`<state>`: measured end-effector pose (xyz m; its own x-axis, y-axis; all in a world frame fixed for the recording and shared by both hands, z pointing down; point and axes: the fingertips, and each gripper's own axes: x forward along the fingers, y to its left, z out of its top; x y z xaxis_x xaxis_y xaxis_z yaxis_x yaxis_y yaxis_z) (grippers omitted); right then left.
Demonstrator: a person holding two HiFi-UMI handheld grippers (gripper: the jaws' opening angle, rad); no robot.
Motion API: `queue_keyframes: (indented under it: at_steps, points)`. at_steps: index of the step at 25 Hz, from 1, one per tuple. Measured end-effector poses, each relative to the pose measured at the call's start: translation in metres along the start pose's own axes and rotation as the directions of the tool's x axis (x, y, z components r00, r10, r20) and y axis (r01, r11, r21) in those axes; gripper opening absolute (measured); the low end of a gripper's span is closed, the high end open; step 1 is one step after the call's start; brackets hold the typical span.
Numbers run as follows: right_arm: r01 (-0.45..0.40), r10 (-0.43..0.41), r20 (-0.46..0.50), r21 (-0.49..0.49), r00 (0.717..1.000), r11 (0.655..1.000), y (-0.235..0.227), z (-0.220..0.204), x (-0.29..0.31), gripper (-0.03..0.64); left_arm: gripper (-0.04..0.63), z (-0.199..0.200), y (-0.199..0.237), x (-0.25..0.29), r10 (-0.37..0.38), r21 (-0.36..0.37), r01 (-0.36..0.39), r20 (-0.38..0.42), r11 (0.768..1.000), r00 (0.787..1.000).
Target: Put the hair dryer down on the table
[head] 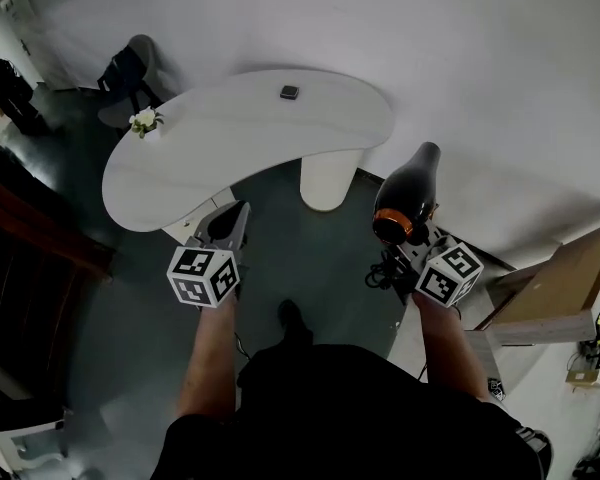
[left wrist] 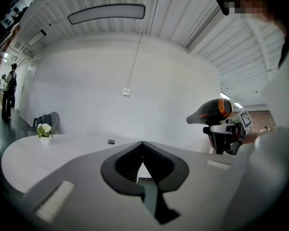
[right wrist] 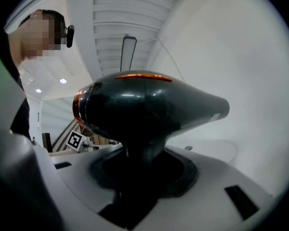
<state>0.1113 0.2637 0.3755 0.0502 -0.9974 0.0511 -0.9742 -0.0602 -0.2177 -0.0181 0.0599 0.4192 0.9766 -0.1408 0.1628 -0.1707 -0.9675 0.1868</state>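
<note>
The right gripper (right wrist: 143, 170) is clamped on the handle of the hair dryer (right wrist: 149, 105). In the right gripper view the dark handle drops straight into the hollow between the jaws and fills it. The glossy black body with its orange ring sits crosswise above them, nozzle toward the right of the frame. The left gripper (left wrist: 142, 146) carries nothing; its jaws meet at the tips, and only the pale tabletop shows through the small gap behind them.

In the head view both grippers are held out in front of the person at mid frame, over the dark floor (head: 310, 248). The dryer stands at centre right with its nozzle toward the wall. It is near the white curved table (head: 260, 128) in the upper middle of the frame but clear of it, with nothing under it but floor.

On the table are a small dark object (head: 289, 92) near the far edge and potted white flowers (head: 145, 121) at the left end. A chair (head: 130, 73) stands beyond, and cardboard (head: 570, 278) leans at the right edge.

As I judge it, the task is at the carrying stage. The dryer is secured, but the approach to the tabletop, the lowering and the release are all left to do.
</note>
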Motion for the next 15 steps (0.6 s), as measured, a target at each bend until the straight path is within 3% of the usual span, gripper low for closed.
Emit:
queue_keyframes:
  at_steps: [6,15]
  points:
    - [-0.057,0.057,-0.028,0.001,0.998,0.998,-0.024,0.011,0.092,0.163,0.009,0.015,0.065,0.035,0.029,-0.01,-0.029,-0.008,1.0,1.0]
    - [-0.173,0.172,-0.021,-0.037,0.985,0.984,-0.019,0.032,0.194,0.163,0.009,0.059,0.155,0.021,0.161,0.01,-0.162,0.063,0.987,0.985]
